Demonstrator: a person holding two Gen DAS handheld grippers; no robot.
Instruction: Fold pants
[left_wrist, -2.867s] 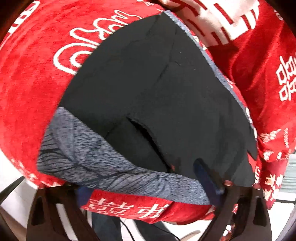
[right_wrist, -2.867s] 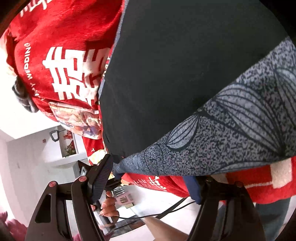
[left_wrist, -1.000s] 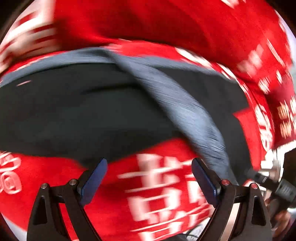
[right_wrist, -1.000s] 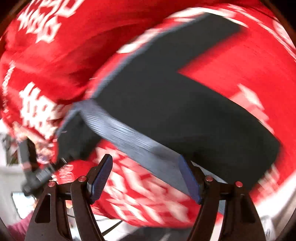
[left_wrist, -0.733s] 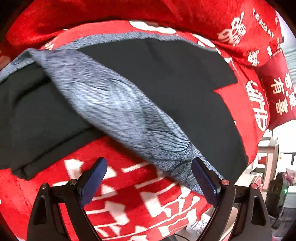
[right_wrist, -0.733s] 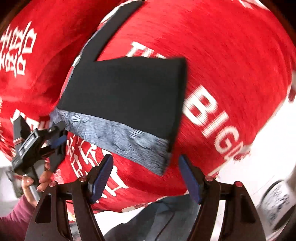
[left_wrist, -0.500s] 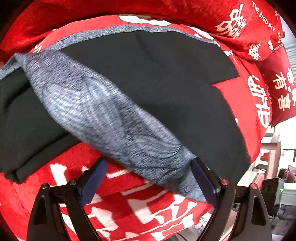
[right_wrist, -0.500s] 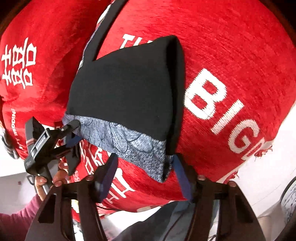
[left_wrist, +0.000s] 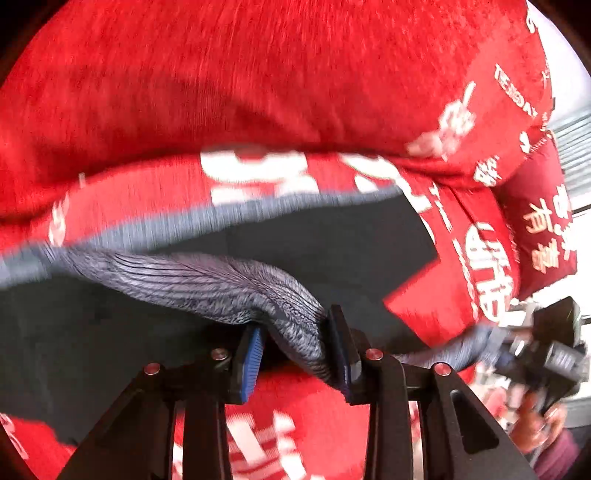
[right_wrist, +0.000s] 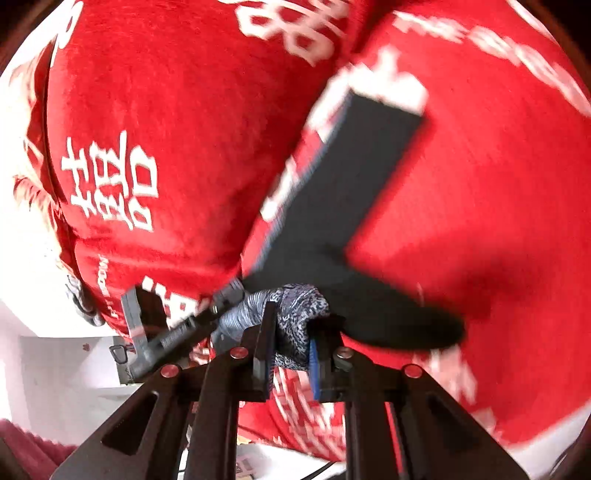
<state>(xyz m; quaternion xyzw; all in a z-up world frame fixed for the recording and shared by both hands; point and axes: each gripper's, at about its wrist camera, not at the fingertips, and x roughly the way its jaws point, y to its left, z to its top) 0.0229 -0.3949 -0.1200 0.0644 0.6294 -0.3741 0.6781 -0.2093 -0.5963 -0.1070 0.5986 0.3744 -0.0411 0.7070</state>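
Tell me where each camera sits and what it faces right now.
Left wrist: on the left claw, facing steeply down at the pants on the red blanket; jaws closing on the grey waistband.
Right wrist: on the right claw, tilted down, closing on the waistband too; the left claw shows beside it.
Shared: pants, blanket, each other's claw.
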